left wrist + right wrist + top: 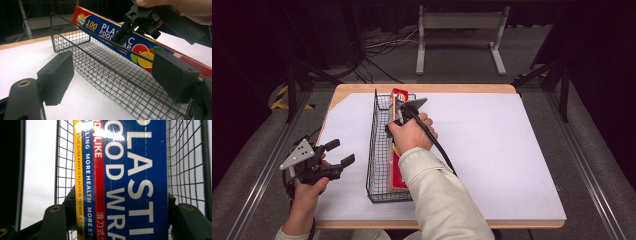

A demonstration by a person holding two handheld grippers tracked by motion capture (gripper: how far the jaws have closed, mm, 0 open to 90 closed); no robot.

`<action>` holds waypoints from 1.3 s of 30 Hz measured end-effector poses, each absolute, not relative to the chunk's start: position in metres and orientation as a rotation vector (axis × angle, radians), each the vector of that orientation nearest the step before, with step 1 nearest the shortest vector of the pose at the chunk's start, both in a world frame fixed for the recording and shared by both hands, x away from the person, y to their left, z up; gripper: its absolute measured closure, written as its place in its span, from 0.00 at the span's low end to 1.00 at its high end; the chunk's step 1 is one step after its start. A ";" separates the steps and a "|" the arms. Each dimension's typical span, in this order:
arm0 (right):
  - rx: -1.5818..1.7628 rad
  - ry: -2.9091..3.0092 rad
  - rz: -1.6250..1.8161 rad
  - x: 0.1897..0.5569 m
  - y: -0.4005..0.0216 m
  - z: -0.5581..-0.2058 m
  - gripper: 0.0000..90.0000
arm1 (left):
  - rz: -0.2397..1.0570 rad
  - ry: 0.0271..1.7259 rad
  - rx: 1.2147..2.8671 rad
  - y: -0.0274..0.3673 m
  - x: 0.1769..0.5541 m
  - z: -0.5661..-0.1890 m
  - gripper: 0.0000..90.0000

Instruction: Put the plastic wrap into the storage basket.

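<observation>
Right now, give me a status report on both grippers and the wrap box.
Right gripper shut on plastic wrap box, box partly in wire basket, one end tilted up. Left gripper open, holding nothing, beside basket. Nothing in the way.

- Looks like a lab or recording studio setup, not anyone's home.
- Black curtains hang all around the back, so the place is walled off in the dark.
- The wooden table [422,89] has a plain white sheet [492,150] over it, like a test surface.
- Loose cables [382,47] sprawl on the grey carpet floor [462,80], next to a white metal stand frame [460,35].
- Metal rails [584,160] run along both sides of the table.
</observation>
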State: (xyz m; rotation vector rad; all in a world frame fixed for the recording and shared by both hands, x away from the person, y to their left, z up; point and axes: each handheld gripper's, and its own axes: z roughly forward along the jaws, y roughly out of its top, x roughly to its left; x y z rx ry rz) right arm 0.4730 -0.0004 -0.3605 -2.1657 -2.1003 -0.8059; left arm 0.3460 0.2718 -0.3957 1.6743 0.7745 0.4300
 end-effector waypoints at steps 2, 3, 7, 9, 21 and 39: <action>-2.180 -2.091 -0.795 0.474 0.000 -0.362 0.45 | 0.426 0.776 1.680 0.272 0.346 -0.396 0.21; -2.181 -2.097 -0.785 0.474 0.000 -0.363 0.45 | 0.427 0.776 1.680 0.272 0.346 -0.396 0.21; -2.191 -2.089 -0.763 0.475 0.000 -0.366 0.45 | 0.426 0.777 1.682 0.272 0.346 -0.396 0.21; -2.190 -2.090 -0.755 0.476 0.001 -0.367 0.45 | 0.427 0.776 1.680 0.272 0.347 -0.396 0.21; -2.207 -2.108 -0.682 0.478 0.006 -0.376 0.45 | 0.422 0.780 1.686 0.272 0.347 -0.397 0.21; -2.218 -2.144 -0.610 0.481 0.015 -0.385 0.44 | 0.423 0.779 1.685 0.272 0.347 -0.397 0.21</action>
